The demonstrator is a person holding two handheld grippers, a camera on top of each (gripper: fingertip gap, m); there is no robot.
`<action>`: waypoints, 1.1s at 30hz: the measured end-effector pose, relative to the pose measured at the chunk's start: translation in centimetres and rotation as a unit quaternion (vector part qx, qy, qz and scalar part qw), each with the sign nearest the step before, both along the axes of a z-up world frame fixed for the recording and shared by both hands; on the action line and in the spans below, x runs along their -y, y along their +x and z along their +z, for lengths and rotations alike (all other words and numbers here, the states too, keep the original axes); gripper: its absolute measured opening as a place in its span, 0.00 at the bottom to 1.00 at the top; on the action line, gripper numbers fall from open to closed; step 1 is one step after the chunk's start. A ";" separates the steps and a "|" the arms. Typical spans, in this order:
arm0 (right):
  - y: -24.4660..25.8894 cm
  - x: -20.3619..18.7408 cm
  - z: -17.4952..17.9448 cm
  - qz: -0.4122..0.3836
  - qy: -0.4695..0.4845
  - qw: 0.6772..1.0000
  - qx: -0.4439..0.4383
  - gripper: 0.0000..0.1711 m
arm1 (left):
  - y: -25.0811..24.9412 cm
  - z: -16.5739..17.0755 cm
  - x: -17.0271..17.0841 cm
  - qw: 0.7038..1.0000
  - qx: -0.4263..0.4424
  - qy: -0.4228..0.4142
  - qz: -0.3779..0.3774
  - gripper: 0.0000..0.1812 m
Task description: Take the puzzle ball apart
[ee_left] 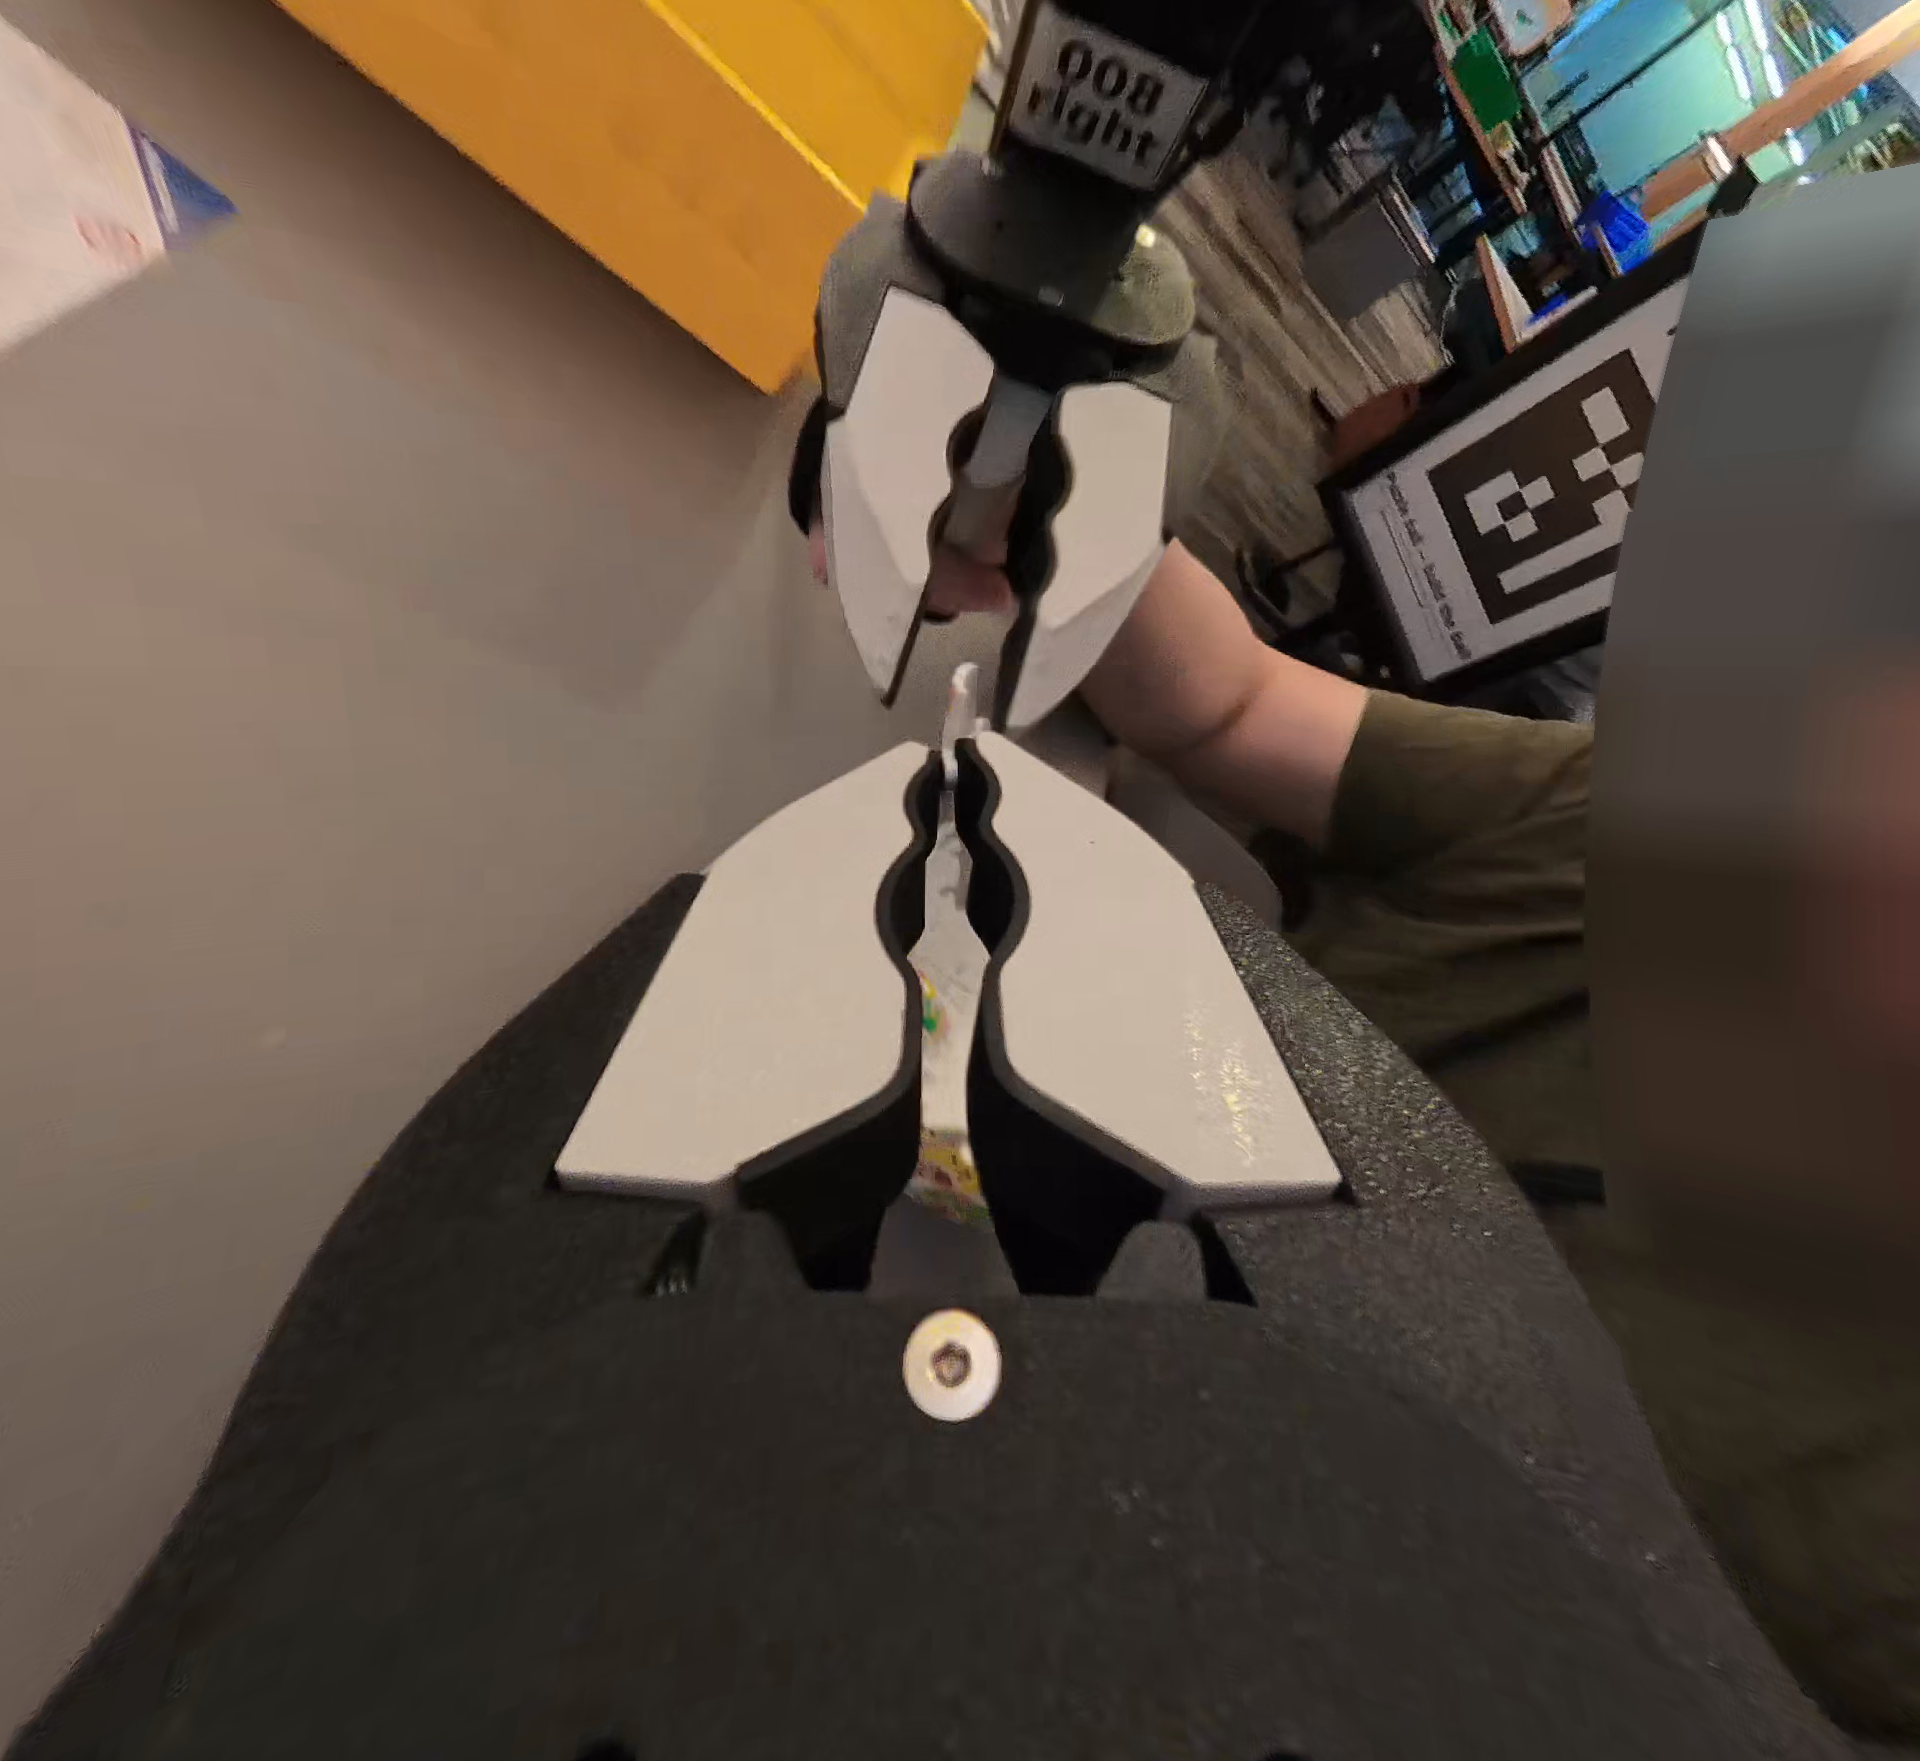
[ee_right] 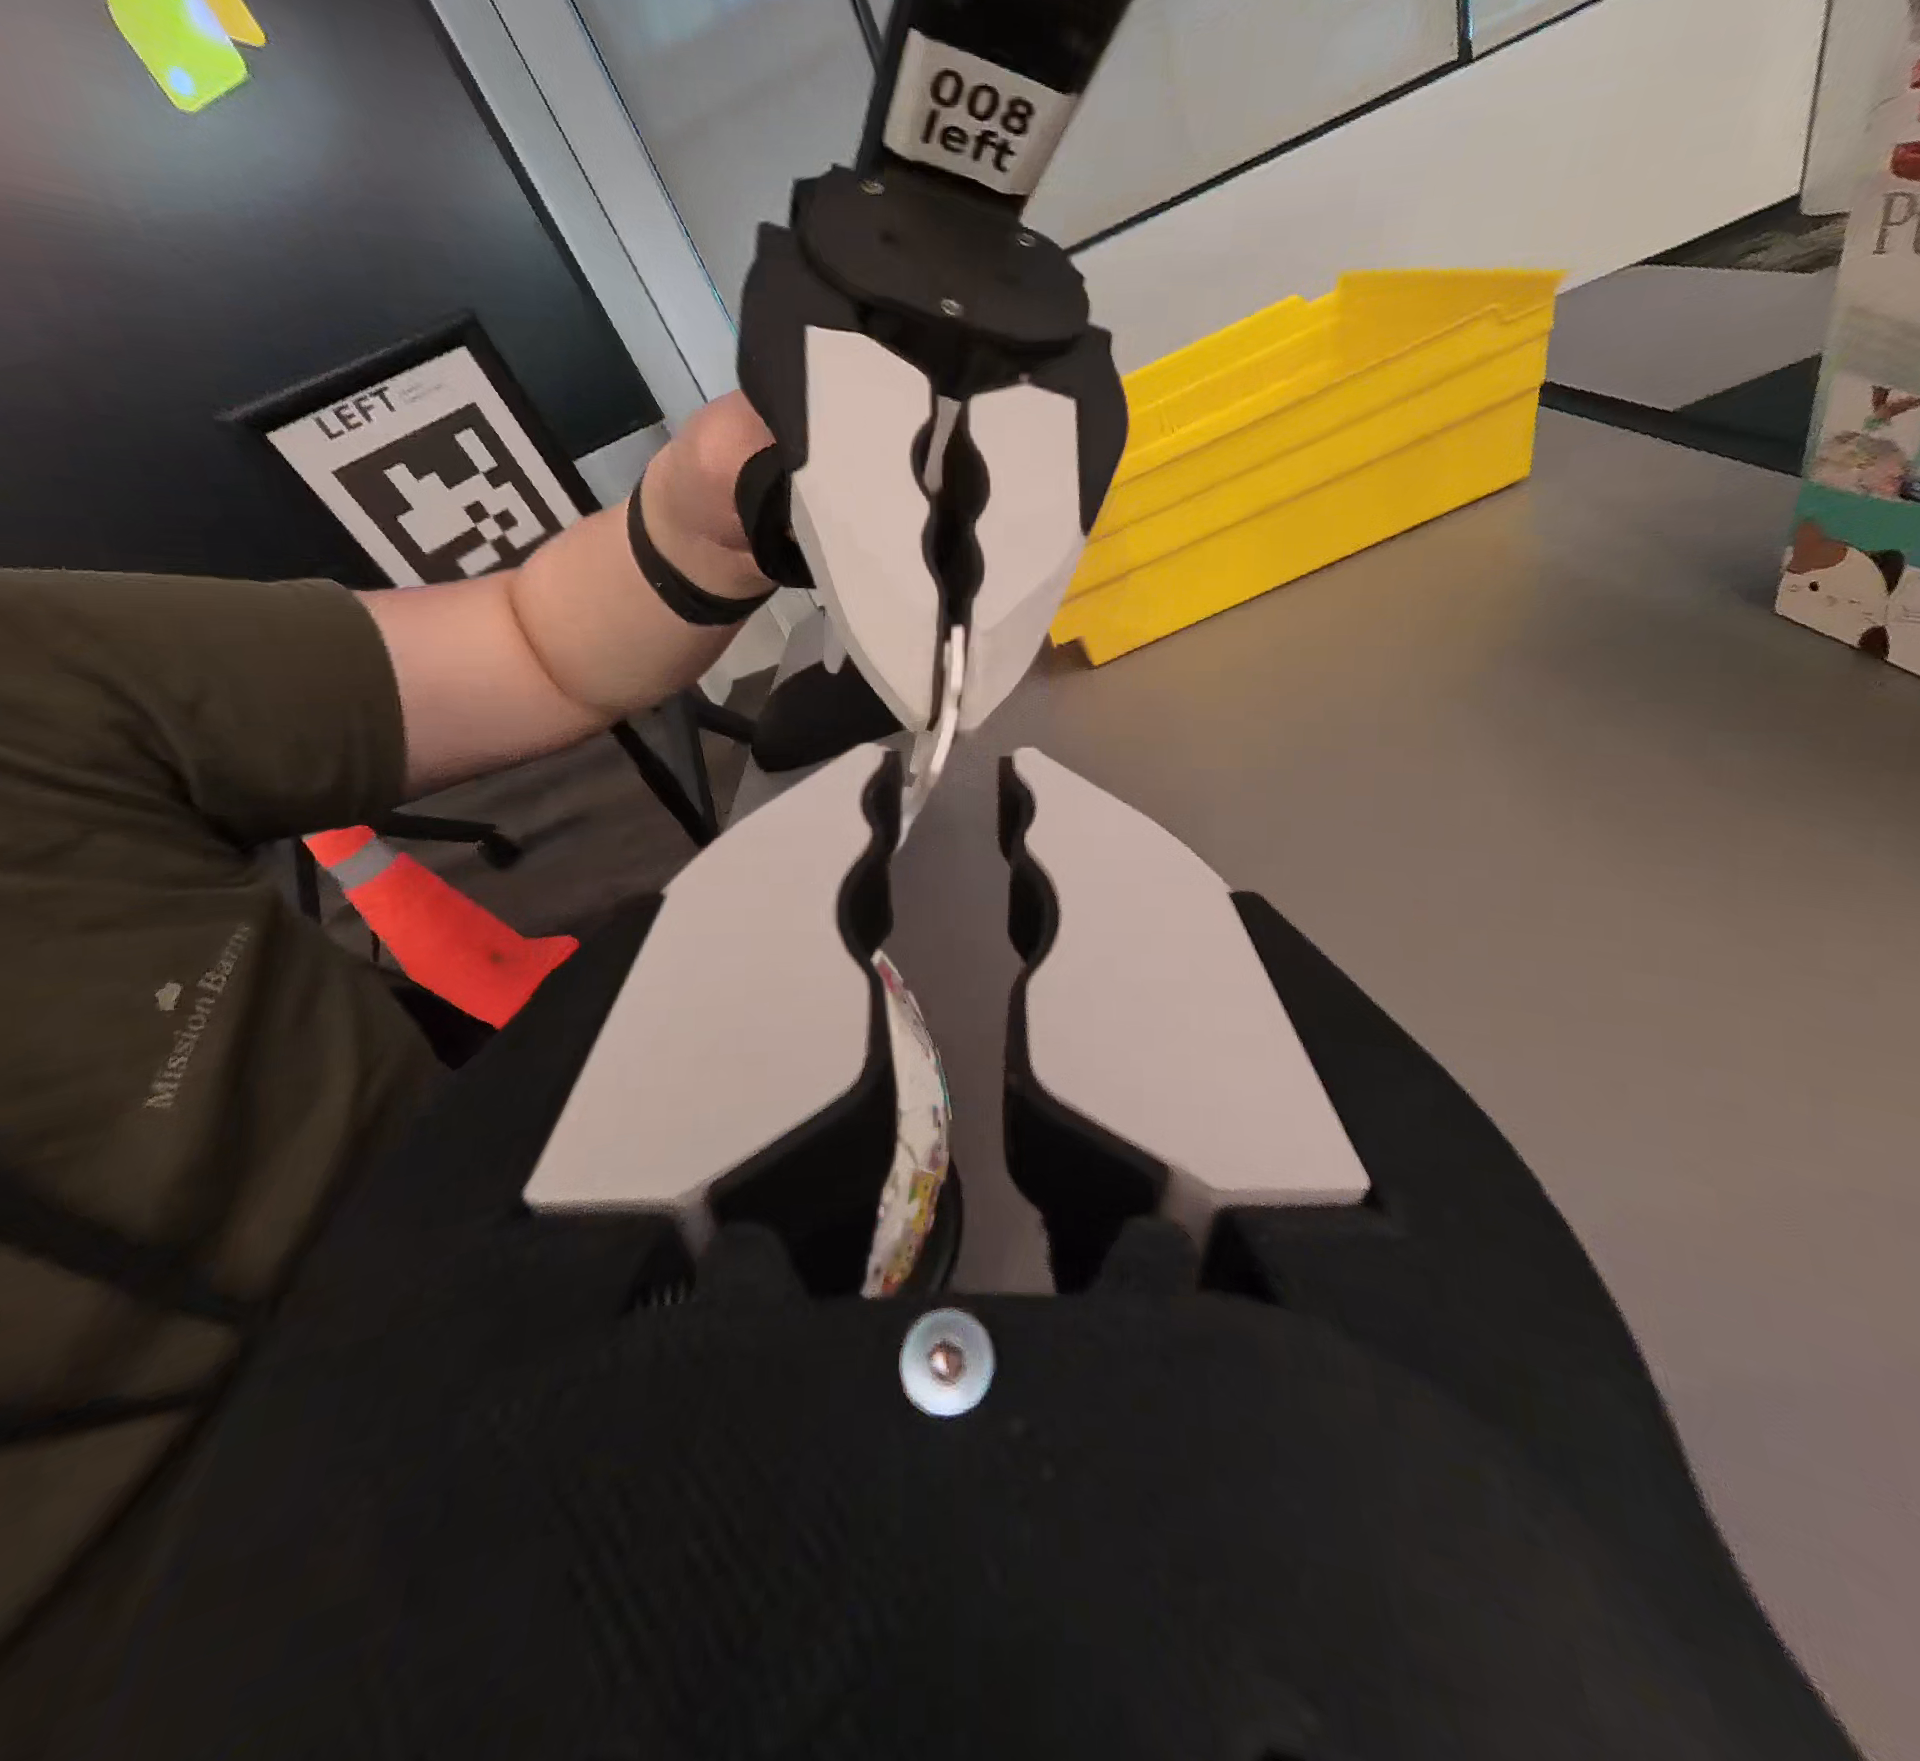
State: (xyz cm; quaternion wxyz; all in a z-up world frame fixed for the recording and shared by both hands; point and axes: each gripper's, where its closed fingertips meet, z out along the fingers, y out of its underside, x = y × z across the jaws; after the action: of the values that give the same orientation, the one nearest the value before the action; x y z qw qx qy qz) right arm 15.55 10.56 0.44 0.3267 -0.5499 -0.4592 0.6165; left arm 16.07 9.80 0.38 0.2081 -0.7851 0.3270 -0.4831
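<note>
I see my left gripper (ee_left: pixel 951 761) near the middle of its own camera. Its two white fingers (ee_left: pixel 790 984) are pressed together on a thin white puzzle piece (ee_left: pixel 951 942) that stands on its edge. The piece has little colour pictures on it near the gripper's body. A small white tab of the piece sticks out past the fingertips.

Just past that tab is my right gripper (ee_left: pixel 951 683), pointing back at me. Its fingers are spread a bit, and the tab sits right at their tips. I cannot tell from here if they touch it.

In the right camera, my right gripper (ee_right: pixel 951 755) has a clear gap between its fingers. The curved piece (ee_right: pixel 914 1119) runs along the inner side of the left finger (ee_right: pixel 727 1005) and does not touch the other one. Just ahead, the left gripper (ee_right: pixel 940 703) pinches the far end of the piece.

A person's hand (ee_right: pixel 717 506) with a black wristband holds the left gripper. The arm (ee_left: pixel 1226 672) behind the right gripper comes in from the right.

Under both grippers is a grey table (ee_right: pixel 1455 828). Farther off, ahead and to the right of my right gripper, a yellow bin (ee_right: pixel 1330 454) lies on the table. I cannot see inside it. A tall printed box (ee_right: pixel 1870 423) stands at the far right. A black and white marker sign (ee_right: pixel 447 485) stands far off to the left, and an orange cone (ee_right: pixel 436 922) is low on the left.
</note>
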 end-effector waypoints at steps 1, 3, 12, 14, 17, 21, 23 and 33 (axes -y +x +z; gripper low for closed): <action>0.1 0.1 -0.1 0.007 0.003 1.000 0.003 0.08 | 0.2 0.2 -0.3 1.000 0.008 0.022 0.011 0.01; 0.4 0.4 -0.1 0.020 0.005 1.000 0.006 0.03 | 0.6 0.6 -0.6 0.997 0.019 0.072 0.018 0.01; 12.7 -7.3 5.3 -0.304 0.166 0.935 0.082 0.02 | 0.3 2.6 -1.5 0.946 0.017 0.317 0.067 0.19; 19.2 -10.4 4.8 -0.408 0.107 0.900 0.110 0.01 | -0.4 2.7 -1.6 0.931 0.021 0.349 0.102 0.19; 24.4 -14.4 -2.2 -0.442 -0.081 0.875 0.182 0.02 | -0.8 1.8 -1.7 0.928 0.012 0.356 0.110 0.18; 25.7 -17.1 -11.5 -0.420 -0.237 0.822 0.303 0.02 | -1.0 0.5 -1.5 0.945 -0.005 0.316 0.088 0.17; 26.4 -18.6 -12.2 -0.451 -0.245 0.799 0.313 0.08 | -1.1 0.8 -1.3 0.948 0.002 0.307 0.087 0.16; 20.9 -12.2 7.3 -0.468 0.213 0.857 -0.033 0.17 | -5.8 -2.1 0.9 0.951 -0.094 0.271 0.113 0.14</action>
State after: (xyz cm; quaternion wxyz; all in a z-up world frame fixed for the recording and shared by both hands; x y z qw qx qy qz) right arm 36.46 22.75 7.73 0.7007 -0.5960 -0.2568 0.2964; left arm 10.28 8.93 -1.69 0.4346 -0.7726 0.3731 -0.2740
